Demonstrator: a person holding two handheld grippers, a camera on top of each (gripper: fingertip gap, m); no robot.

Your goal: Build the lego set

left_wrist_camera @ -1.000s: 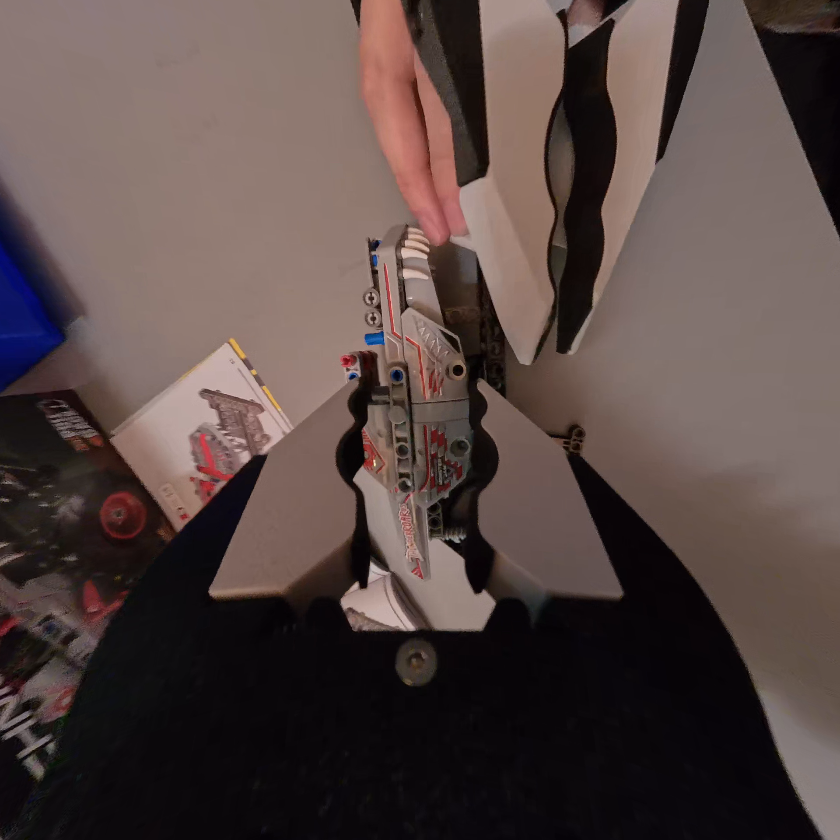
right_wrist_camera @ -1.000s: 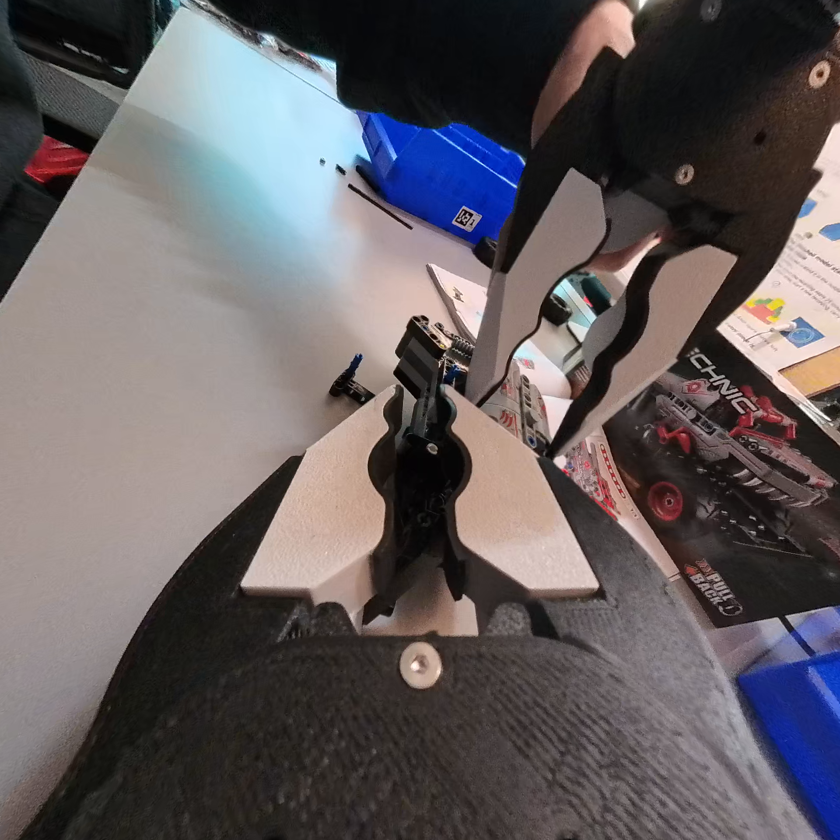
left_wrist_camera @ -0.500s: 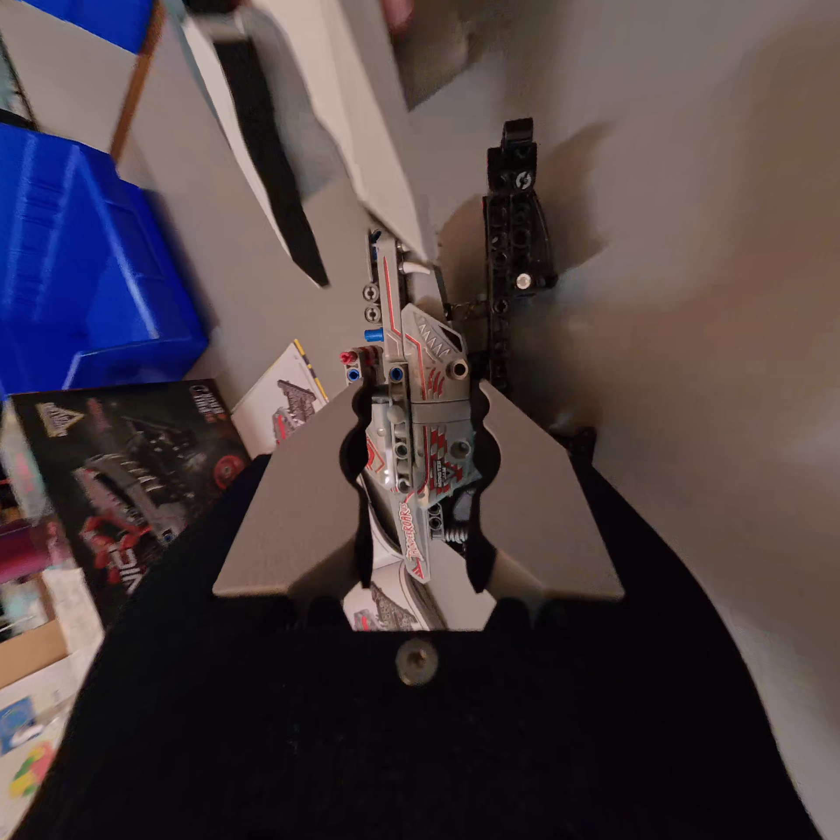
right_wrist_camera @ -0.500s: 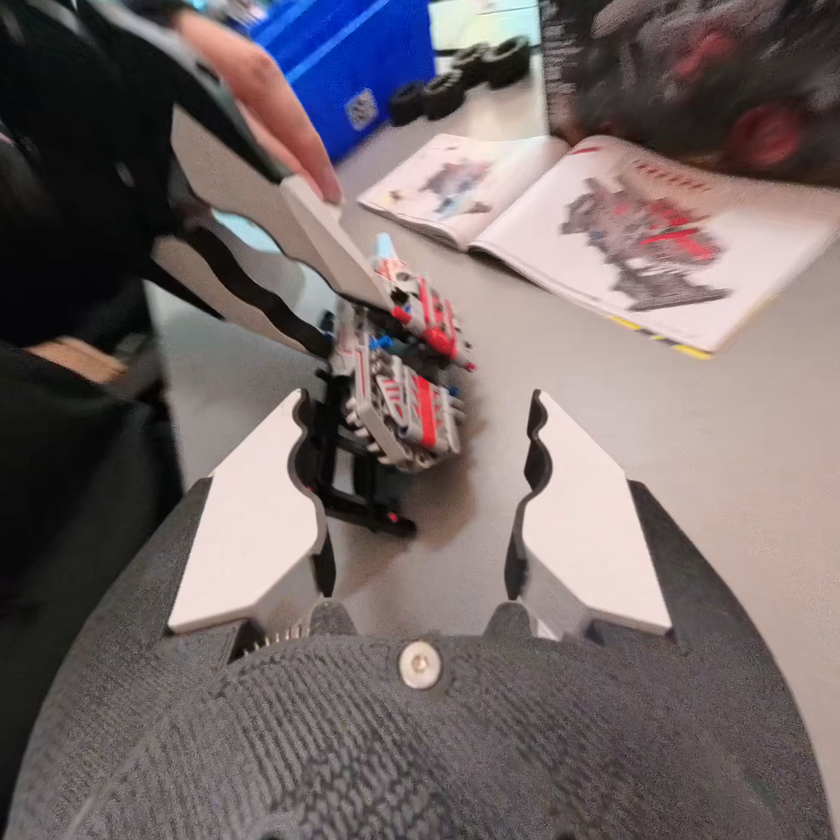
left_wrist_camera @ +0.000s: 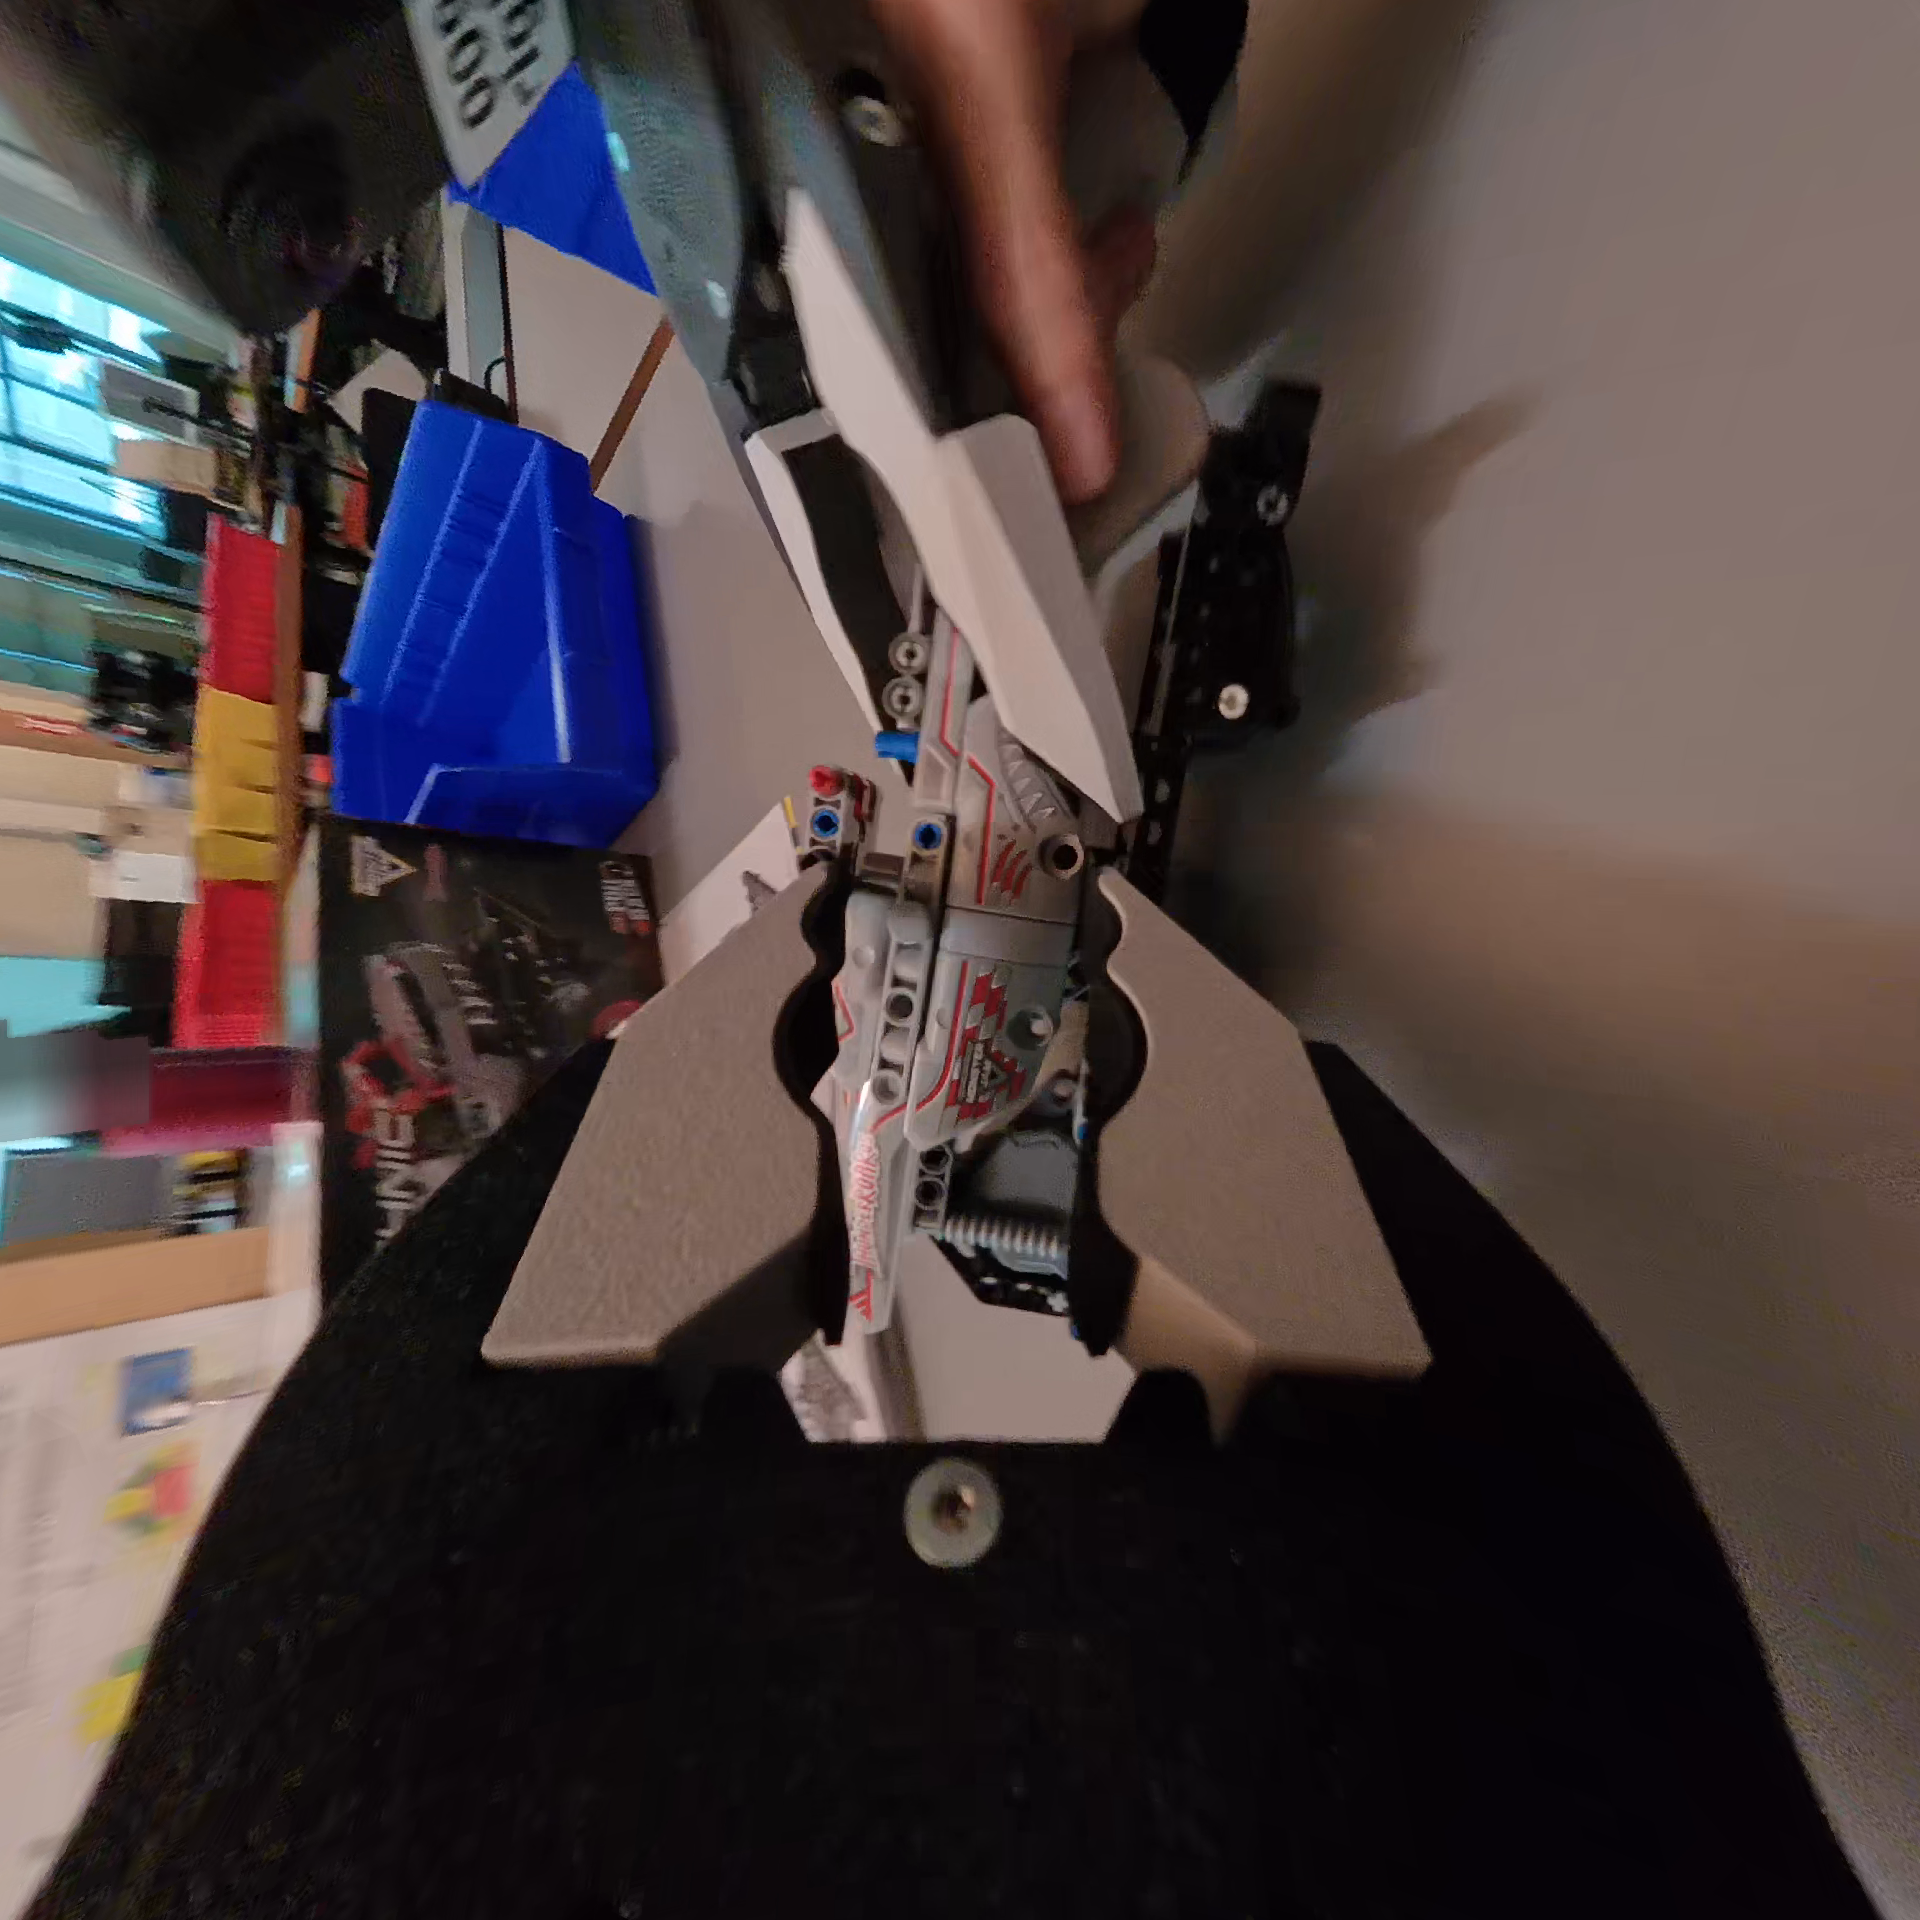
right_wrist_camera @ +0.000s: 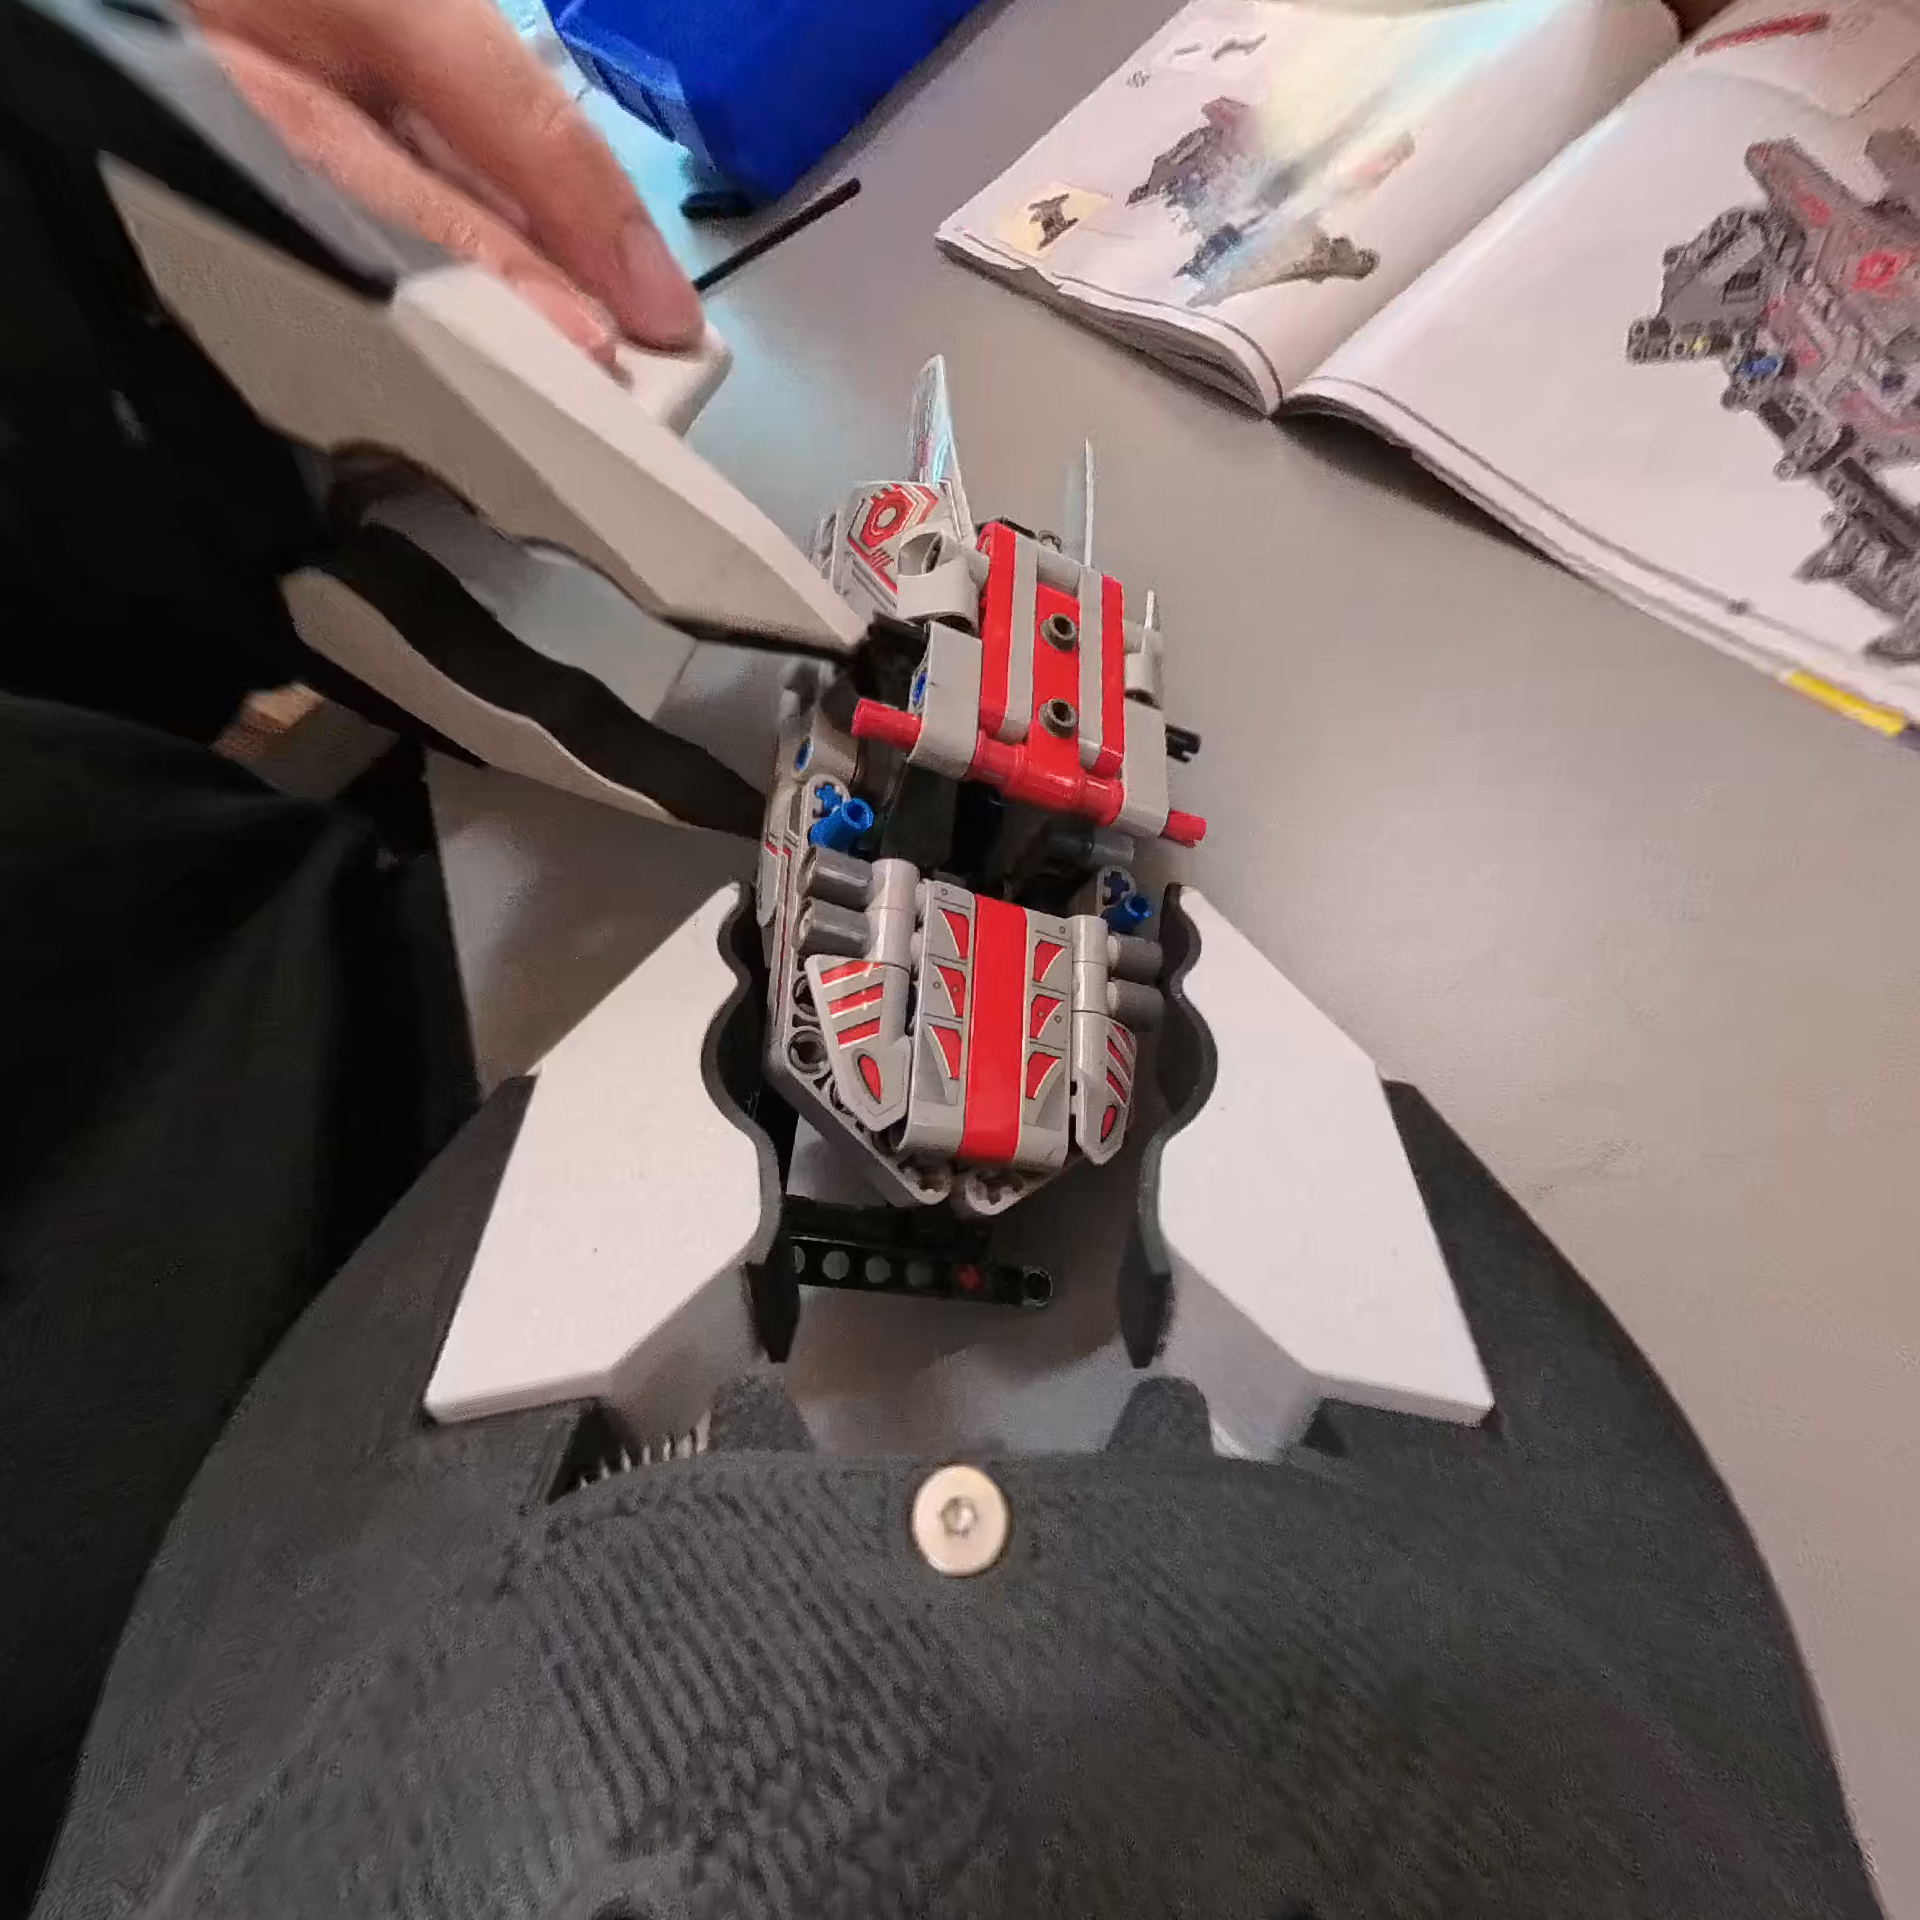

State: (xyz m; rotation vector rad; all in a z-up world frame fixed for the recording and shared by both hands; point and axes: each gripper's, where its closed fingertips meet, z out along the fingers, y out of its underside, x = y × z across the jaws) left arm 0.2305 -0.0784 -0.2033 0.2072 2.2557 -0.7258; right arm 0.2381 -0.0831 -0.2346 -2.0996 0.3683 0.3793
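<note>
Between the fingers of my left hand-held gripper sits the grey-and-red Technic vehicle body, clamped across its flanks, so that gripper is closed on the model. The model's long axis runs straight out along the fingers, away from the camera, its toothed nose toward my right hand-held gripper, which reaches in from the far side.

From the right wrist view, my right hand-held gripper straddles the same model at its red-striped end. The fingers stand close along both sides, but I cannot tell whether they are pressing it or just clear of it. The left hand-held gripper enters from that view's left side, and a person's finger rests on its upper finger.

A black beam frame lies on the grey counter just beside the model, touching its far side as far as I can judge. The open instruction booklet lies toward the counter's far edge, with a blue bin and the set's box near it.

My judgement is that the left gripper has the firmer hold, and that the next move depends on keeping both grippers in line with that long axis.
</note>
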